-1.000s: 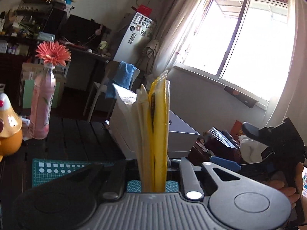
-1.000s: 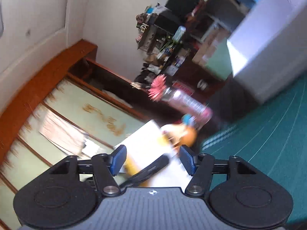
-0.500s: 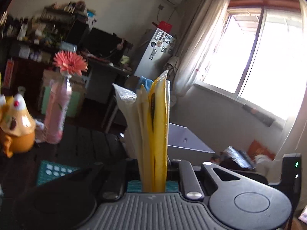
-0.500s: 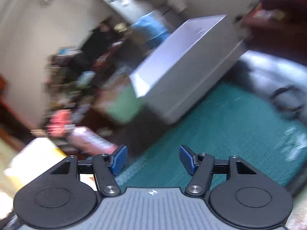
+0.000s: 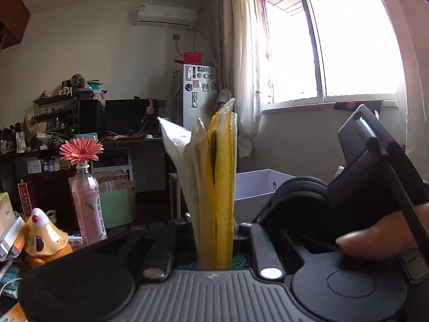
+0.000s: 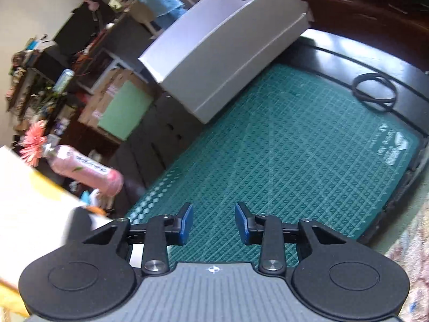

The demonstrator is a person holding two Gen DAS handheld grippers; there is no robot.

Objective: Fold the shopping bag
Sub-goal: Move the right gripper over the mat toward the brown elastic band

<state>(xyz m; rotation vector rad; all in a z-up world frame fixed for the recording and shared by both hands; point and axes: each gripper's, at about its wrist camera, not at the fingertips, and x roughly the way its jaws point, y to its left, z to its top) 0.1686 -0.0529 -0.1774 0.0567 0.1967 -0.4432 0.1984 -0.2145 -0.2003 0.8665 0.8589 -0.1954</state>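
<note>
Right now the left gripper (image 5: 214,244) is clamped on the folded shopping bag (image 5: 211,182), a flattened bundle of white and yellow layers that stands upright out of the nearly closed jaws and fans apart slightly at its top. Seen from the right wrist, the same bag (image 6: 29,196) shows as a pale, blurred sheet with a yellow edge at the left border, lifted off the table.

The right gripper (image 6: 213,225) has just been closing; its blue pads (image 6: 186,224) stand a modest gap apart with nothing between them. It hangs tilted down over the green cutting mat (image 6: 295,145), which lies on a dark slatted table (image 6: 348,53). In the left wrist view the right gripper's black body (image 5: 375,182) sits close on the right, held by a hand (image 5: 380,237) whose thumb rests on it.

At the far edge of the mat stands an open white box (image 6: 222,48). A coiled black band (image 6: 374,91) lies on the table just beyond the mat's far right corner. To the left stand a pink drink bottle (image 5: 87,204) with a coral daisy-like flower (image 5: 80,150) in its neck, and nearer, an orange cone-hatted figurine (image 5: 44,237). A bright window (image 5: 335,40) fills the far right wall.
</note>
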